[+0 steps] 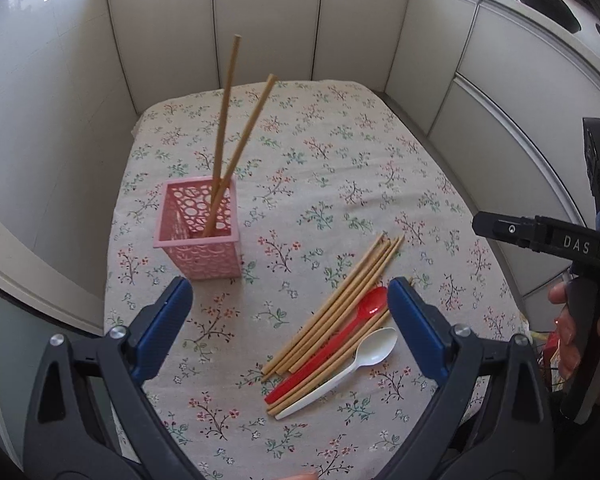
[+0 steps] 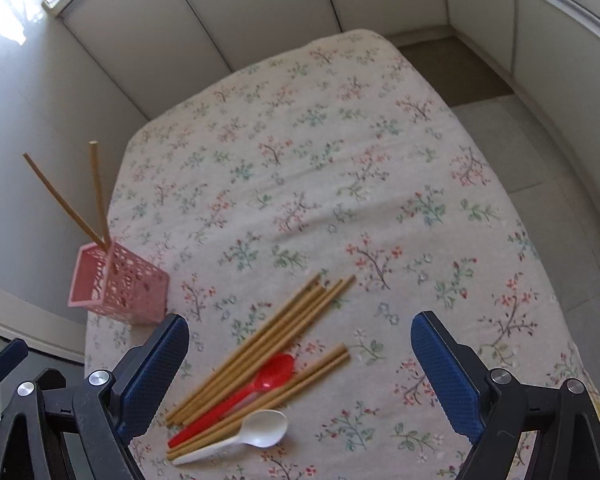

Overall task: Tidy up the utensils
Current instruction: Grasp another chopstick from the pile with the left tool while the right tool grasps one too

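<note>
Standing near the left edge: pink perforated plastic holder (image 1: 198, 232), two wooden chopsticks (image 1: 225, 132) leaning inside.
Lying near the front edge: round wooden chopstick pile (image 1: 340, 304), glossy red spoon (image 1: 336, 338) and white spoon (image 1: 340, 372) on floral cloth (image 1: 340, 152).
Left gripper (image 1: 290, 332): hovering, ribbed blue pads spread, holding nothing.
Right gripper (image 2: 300, 376): hovering likewise, spread; "DAS" showing on its body.

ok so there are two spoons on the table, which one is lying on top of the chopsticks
The red spoon: it lies across the loose chopsticks. The white spoon lies beside the pile at its near edge, on the tablecloth.
</note>
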The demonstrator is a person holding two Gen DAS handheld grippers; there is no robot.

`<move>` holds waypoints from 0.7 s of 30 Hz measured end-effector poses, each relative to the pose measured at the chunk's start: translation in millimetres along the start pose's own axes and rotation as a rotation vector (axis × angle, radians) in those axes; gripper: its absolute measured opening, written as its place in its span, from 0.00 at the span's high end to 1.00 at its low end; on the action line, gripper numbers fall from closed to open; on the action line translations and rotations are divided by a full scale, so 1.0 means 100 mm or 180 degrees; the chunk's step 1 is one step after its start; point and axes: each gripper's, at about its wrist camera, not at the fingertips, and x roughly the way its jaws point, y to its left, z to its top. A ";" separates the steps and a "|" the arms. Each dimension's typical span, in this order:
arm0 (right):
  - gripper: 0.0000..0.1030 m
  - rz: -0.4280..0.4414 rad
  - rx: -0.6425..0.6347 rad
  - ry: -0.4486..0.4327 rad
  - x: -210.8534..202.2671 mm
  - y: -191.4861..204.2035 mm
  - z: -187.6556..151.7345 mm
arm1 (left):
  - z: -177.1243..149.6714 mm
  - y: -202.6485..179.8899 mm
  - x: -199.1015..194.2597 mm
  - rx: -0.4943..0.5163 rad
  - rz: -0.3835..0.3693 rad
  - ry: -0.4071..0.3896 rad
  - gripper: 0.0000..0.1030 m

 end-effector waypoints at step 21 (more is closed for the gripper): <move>0.09 -0.0209 0.0557 0.0735 0.41 -0.64 -0.07 | 0.11 -0.63 1.40 0.0142 -0.0361 0.0829 0.79</move>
